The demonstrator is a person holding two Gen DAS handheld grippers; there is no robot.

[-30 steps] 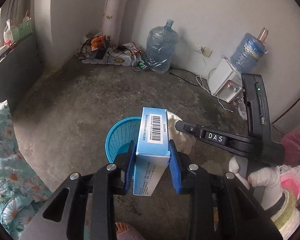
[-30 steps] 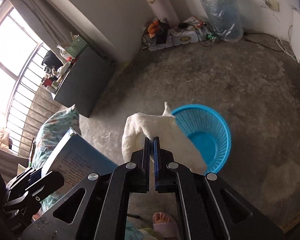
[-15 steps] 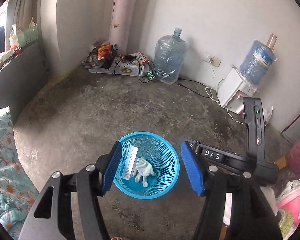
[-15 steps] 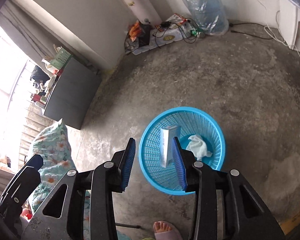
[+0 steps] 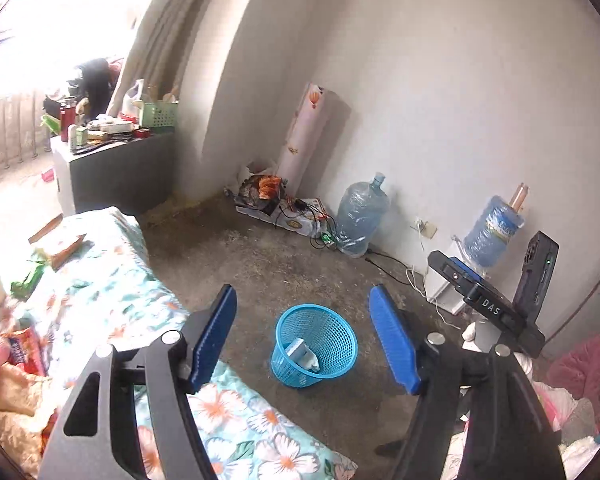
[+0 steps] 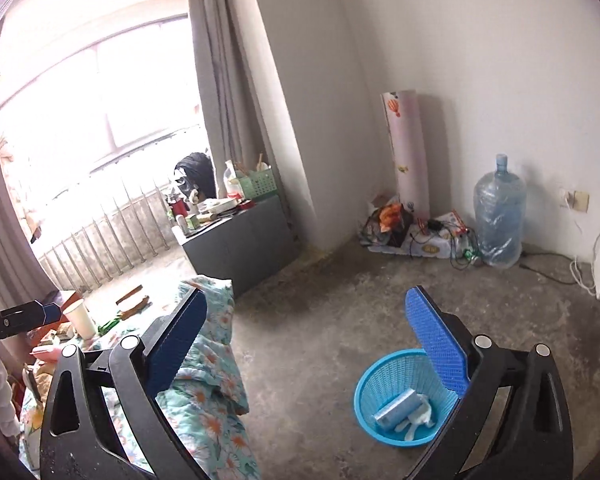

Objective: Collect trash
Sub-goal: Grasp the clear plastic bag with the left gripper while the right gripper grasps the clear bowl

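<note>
The left gripper [image 5: 304,344] spreads wider, nothing between its blue pads [image 5: 214,338]. The right gripper [image 6: 308,344] also swings apart, wide and empty. Beyond them on the concrete floor [image 5: 260,272] stands a blue basket [image 5: 328,330]; inside lie a box [image 6: 394,404] and a white cloth [image 6: 418,414], side by side. A floral quilt [image 6: 210,384] lies left of the basket.
</note>
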